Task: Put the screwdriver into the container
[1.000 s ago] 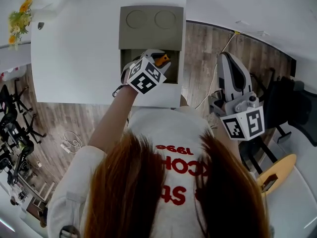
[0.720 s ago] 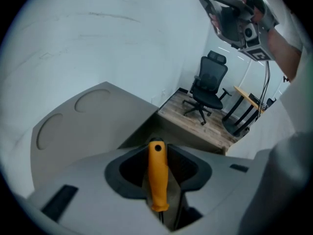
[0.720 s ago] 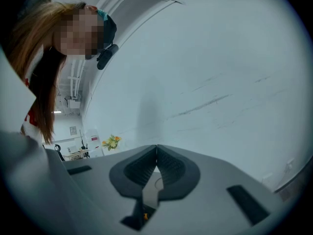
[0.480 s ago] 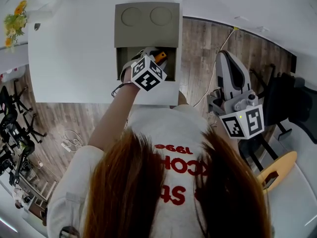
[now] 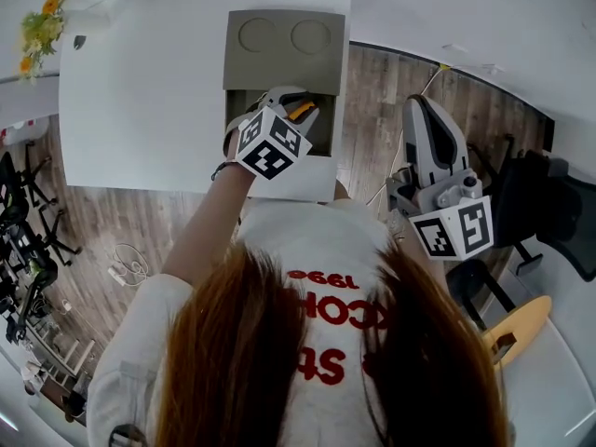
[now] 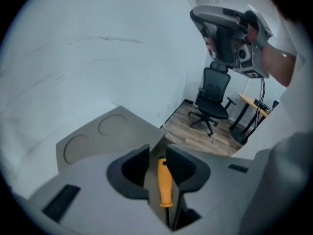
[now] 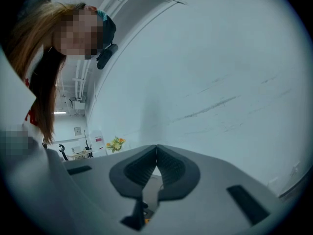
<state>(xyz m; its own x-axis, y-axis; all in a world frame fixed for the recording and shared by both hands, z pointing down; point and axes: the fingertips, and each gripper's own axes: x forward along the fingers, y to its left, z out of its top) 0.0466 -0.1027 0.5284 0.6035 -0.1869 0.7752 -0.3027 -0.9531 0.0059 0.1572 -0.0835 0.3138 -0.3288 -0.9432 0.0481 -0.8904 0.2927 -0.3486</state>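
The grey container [image 5: 284,40] sits on the white table [image 5: 140,110]; its flat part has two round recesses and its near compartment is open. The screwdriver [image 5: 302,112], with an orange handle, lies in that compartment. My left gripper [image 5: 292,103] hangs over it, pointing steeply down. In the left gripper view the handle [image 6: 164,182] shows in the gap of the left gripper [image 6: 157,150], with space beside the left pad. These jaws have just been closing a little but stand open. My right gripper [image 5: 422,105] is held off the table, shut and empty [image 7: 156,147].
A vase of flowers [image 5: 42,31] stands at the table's far left corner. Wooden floor lies to the right of the table, with a black office chair [image 6: 212,99] and a yellow desk [image 5: 517,329]. The table's near edge runs just behind the container.
My left gripper dipped toward the container's open compartment, then drew back and up. The screwdriver stayed where it lies. The right gripper kept still.
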